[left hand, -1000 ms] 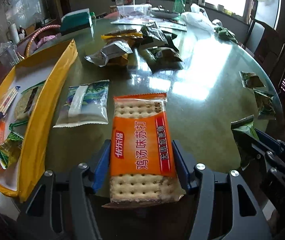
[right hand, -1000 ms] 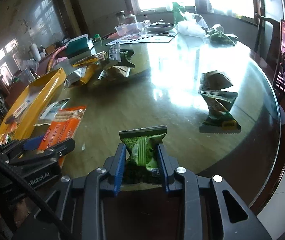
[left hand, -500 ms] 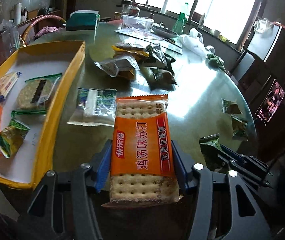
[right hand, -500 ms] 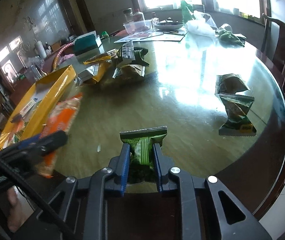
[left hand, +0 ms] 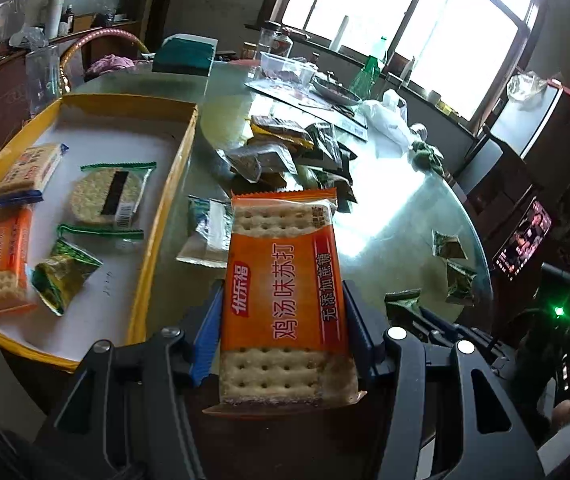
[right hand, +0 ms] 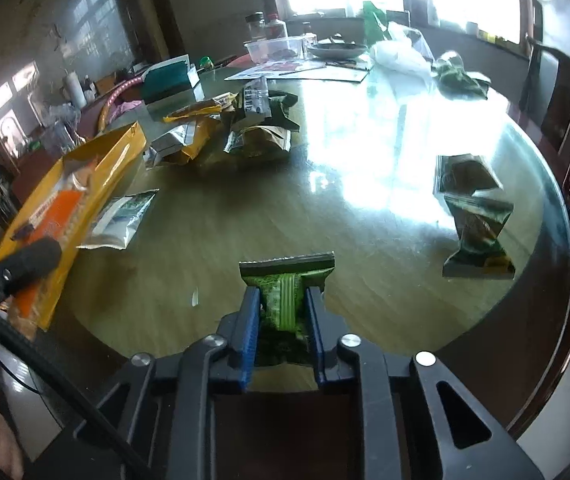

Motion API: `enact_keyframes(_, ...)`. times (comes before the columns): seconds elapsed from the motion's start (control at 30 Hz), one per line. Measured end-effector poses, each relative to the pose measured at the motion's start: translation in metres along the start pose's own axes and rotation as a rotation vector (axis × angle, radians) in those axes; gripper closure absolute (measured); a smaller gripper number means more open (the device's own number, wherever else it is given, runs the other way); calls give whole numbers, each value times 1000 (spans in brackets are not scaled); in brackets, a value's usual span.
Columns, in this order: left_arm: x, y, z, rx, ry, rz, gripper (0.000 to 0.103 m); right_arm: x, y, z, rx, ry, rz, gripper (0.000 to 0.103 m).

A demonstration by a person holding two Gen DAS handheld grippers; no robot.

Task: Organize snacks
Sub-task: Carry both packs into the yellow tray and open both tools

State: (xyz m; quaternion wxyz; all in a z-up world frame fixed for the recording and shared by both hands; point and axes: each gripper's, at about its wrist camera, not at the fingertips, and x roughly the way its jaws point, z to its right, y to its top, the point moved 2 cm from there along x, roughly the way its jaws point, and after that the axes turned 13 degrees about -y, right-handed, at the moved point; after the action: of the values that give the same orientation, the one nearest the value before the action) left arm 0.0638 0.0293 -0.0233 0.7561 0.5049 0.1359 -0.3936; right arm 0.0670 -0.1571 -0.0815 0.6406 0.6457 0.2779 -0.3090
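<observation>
Your round glossy green counter [right hand: 245, 216] spreads out ahead of both tongs. To the left of your left tongs [left hand: 283, 332] sits the shallow yellow cardboard tray with a white floor [left hand: 165, 200]; in it lie a blue-and-cream biscuit pack [left hand: 27, 172], a round rice cracker in a clear green-edged wrapper [left hand: 107, 198], a second orange cracker pack [left hand: 1, 260] and a small green foil packet [left hand: 61, 276]. Your left tongs are clamped, about half spread, on the sides of the orange soda-cracker pack [left hand: 285, 292], lifted clear of the counter. Your right tongs [right hand: 283, 316], just closing, now pinch a small green crimped snack packet [right hand: 285, 284] at the counter's near edge.
</observation>
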Motion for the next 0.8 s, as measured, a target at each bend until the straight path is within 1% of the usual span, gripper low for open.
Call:
enact_keyframes(0.1, -8, 4, -4, -12, 0, 23, 46, -2, 3, -4, -6, 17, 5, 87)
enact_keyframes(0.27, -20, 11, -17, -41, 14, 52, 46, -11, 12, -21, 1, 97, 26, 87)
enact_keyframes(0.43, -38, 19, -32, -66, 45, 107, 46, -27, 27, -54, -58, 161, 71, 87)
enact_keyframes(0.8, -72, 34, -78, -129, 141, 196, 46, -41, 50, -122, -171, 260, 123, 87)
